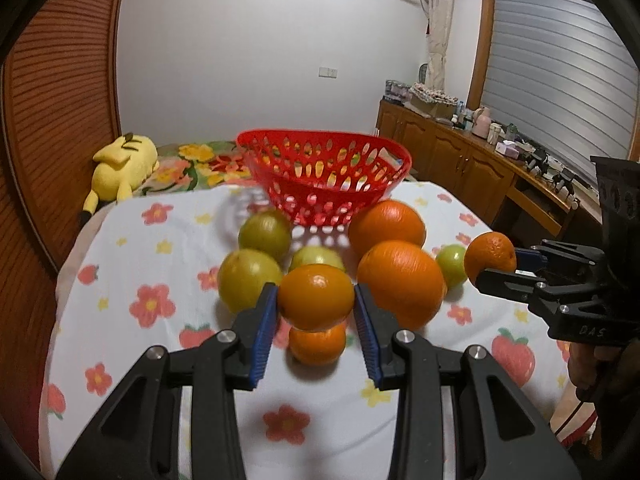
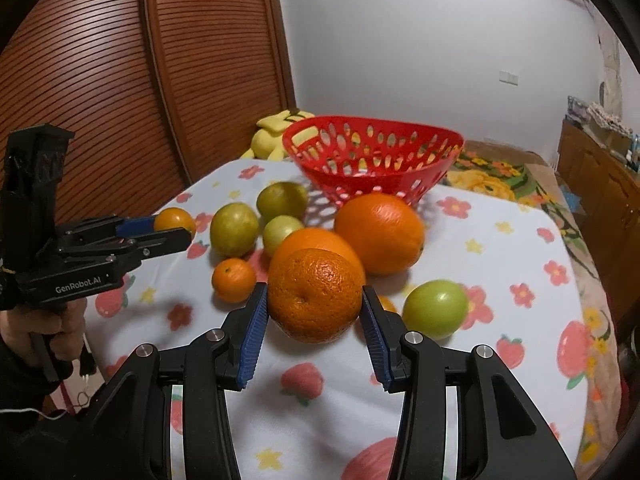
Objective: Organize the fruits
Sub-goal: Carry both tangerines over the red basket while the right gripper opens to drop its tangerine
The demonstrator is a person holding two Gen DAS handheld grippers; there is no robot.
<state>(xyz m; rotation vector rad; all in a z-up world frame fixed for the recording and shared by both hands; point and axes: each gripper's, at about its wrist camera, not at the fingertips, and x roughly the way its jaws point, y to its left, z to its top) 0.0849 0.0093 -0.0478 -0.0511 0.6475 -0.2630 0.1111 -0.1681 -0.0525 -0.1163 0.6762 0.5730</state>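
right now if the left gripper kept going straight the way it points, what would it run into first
Probably the big orange or the green fruit just beyond the small orange that the left gripper holds; the red basket sits farther back. Depth is hard to judge, and the gripper may be high enough to clear them.

Red basket [image 1: 320,176] hides bedding behind; sideboard clutter [image 1: 500,128] too small

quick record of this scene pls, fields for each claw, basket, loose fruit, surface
left claw: shut on a small orange, lifted off the cloth
right claw: shut on a rough-skinned orange, lifted
basket: red, perforated, behind the fruit, no fruit seen in it
loose fruit: two big oranges, four green fruits, one small tangerine
surface: floral cloth
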